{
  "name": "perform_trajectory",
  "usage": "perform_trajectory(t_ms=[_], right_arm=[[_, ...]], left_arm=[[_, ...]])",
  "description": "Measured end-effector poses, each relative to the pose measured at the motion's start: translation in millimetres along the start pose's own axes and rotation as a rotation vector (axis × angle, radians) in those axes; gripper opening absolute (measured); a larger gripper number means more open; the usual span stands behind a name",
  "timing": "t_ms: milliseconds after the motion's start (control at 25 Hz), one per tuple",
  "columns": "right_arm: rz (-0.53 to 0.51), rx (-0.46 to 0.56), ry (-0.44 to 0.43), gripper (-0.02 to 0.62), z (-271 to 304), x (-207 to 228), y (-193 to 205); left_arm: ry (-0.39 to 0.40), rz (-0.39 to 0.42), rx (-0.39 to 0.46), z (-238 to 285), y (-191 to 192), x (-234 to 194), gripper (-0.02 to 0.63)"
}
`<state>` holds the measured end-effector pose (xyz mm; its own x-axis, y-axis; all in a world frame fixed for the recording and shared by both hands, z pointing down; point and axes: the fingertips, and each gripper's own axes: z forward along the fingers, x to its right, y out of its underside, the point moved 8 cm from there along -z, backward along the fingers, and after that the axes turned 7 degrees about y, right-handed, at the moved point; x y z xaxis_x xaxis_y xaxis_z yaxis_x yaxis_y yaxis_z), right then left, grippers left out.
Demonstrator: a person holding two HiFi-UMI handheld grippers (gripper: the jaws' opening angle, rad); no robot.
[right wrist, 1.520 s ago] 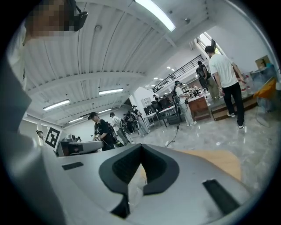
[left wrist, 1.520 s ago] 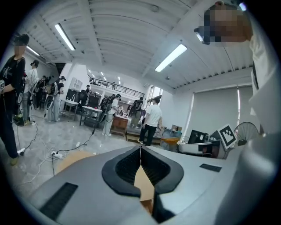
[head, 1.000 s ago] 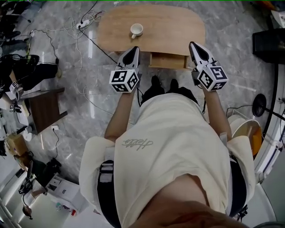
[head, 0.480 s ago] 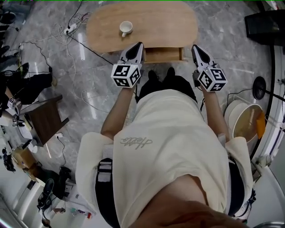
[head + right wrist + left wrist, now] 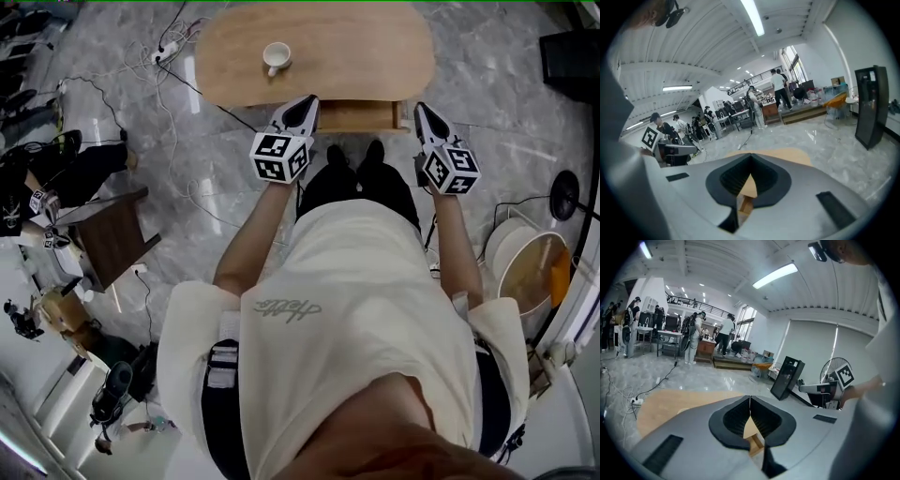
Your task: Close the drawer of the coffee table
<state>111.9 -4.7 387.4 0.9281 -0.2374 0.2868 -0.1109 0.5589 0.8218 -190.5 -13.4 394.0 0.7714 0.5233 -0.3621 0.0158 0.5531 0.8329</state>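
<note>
I see drawer (image 5: 361,116) part open at table (image 5: 356,52) near edge, left claw (image 5: 307,101) and right claw (image 5: 421,109) flanking it, both closed and empty, cup (image 5: 276,58) on table.

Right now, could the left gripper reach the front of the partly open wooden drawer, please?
Probably yes: the left gripper, fingers shut, sits by the left end of the light wooden drawer, with nothing between them; the small white cup stands farther back.

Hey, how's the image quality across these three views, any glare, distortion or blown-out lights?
Head view: sharp, evenly lit, with pale glare streaks on the polished floor. Left gripper view: fisheye bending, black corners, ceiling lamp blown out. Right gripper view: same fisheye vignette, ceiling strip light overexposed.
</note>
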Motion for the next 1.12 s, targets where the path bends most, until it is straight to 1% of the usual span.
perform_trajectory(t_ms=[120,280,440,600,680,800,920,1000,1040,1120], right_arm=[[0.026,-0.107,0.030,-0.005,23.6,29.1,43.3],[0.069,-0.241,0.054,-0.005,53.1,58.7,95.4],[0.093,-0.362,0.066,-0.005,76.6,75.8,142.3],[0.158,-0.518,0.065,-0.005,99.7,94.0,200.0],[0.208,-0.579,0.091,-0.005,111.6,109.6,229.4],[0.298,-0.634,0.136,-0.005,125.5,127.6,263.3],[0.340,-0.706,0.197,-0.005,134.7,143.1,297.9],[0.333,-0.785,0.229,-0.005,139.2,149.6,323.5],[0.312,-0.828,0.231,-0.005,141.2,151.4,334.9],[0.239,-0.898,0.200,-0.005,145.6,153.0,352.9]], left_arm=[[-0.008,-0.026,-0.088,32.2,30.0,-15.1,0.009],[-0.026,-0.059,-0.204,69.6,80.6,-38.8,0.009],[-0.044,-0.086,-0.313,97.5,130.6,-58.5,0.009],[-0.055,-0.117,-0.425,125.1,183.6,-75.4,0.009],[-0.062,-0.132,-0.469,140.0,213.4,-82.6,0.009],[-0.055,-0.144,-0.539,153.8,254.7,-90.8,0.009],[-0.051,-0.169,-0.637,158.4,294.6,-97.6,0.009],[-0.052,-0.205,-0.706,157.8,319.3,-102.3,0.009],[-0.051,-0.225,-0.727,157.4,330.0,-104.1,0.008],[-0.049,-0.261,-0.743,157.1,348.7,-105.8,0.009]])
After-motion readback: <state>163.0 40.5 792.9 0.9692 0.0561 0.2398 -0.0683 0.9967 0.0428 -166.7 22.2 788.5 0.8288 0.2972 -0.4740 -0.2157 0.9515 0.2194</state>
